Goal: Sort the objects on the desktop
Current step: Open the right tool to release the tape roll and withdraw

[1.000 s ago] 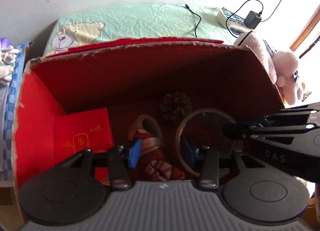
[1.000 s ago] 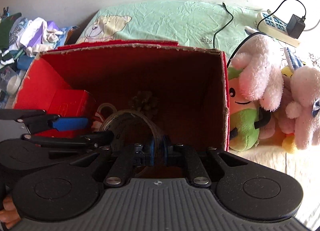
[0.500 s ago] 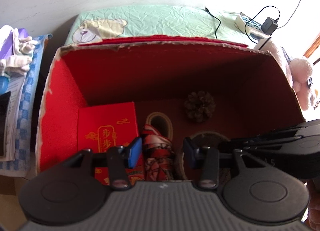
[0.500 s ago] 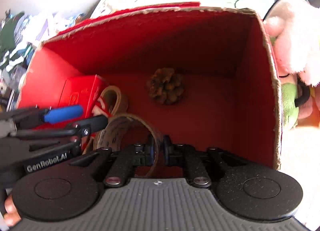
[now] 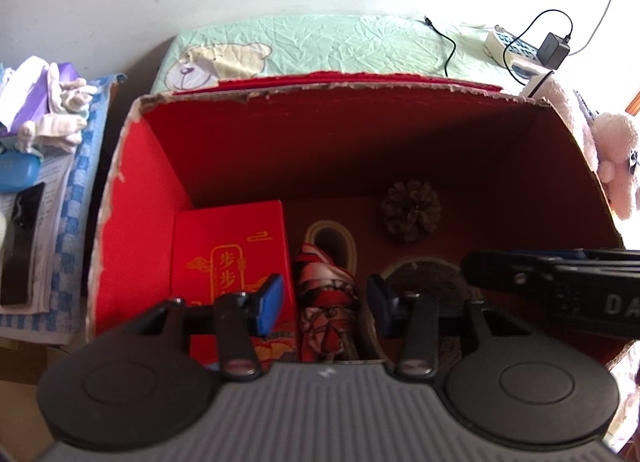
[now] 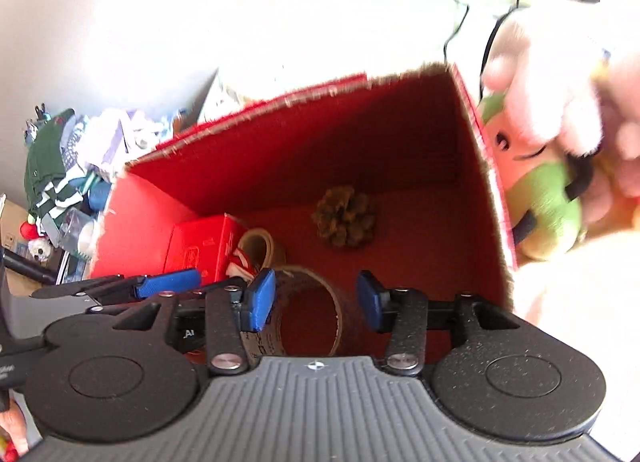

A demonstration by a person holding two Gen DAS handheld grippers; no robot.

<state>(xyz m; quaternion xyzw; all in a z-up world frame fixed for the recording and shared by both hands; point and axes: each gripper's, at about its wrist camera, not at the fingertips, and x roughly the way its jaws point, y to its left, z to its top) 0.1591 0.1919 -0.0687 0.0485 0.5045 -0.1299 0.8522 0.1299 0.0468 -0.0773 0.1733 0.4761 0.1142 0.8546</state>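
An open red cardboard box (image 5: 144,198) with a ragged, torn top rim sits on a bed covered by a pale green sheet printed with a bear (image 5: 320,42). On the box floor lie the sorted things. A brown, dry pine cone (image 5: 411,211) with spread scales rests toward the back wall, apart from the rest. Against the left wall stands a small red carton with gold Chinese lettering (image 5: 232,262). Just beside it is a smaller beige tape ring (image 5: 331,240) and a bundle of red-and-white patterned cloth (image 5: 326,306), which touches the ring's front edge. To the right of the cloth lies a wide brown roll of packing tape (image 6: 308,310), resting on its rim with the hollow core facing the right wrist camera.

The left gripper (image 5: 324,304) hangs over the near edge of the box, its blue-padded fingers (image 5: 269,304) well apart, with the cloth bundle showing between them; it holds nothing. The right gripper (image 6: 316,302) also has its fingers spread wide, the tape roll lying in the gap just below and free of both pads (image 6: 260,300), though the left pad sits very near the roll's rim. In the left wrist view the right gripper reaches in from the right side above the tape roll.

Outside the box, pink and green plush toys (image 6: 552,166) press against its right wall, a white power strip with a black charger (image 5: 528,48) lies at the back, and a pile of clothes and papers (image 5: 36,166) sits to the left.
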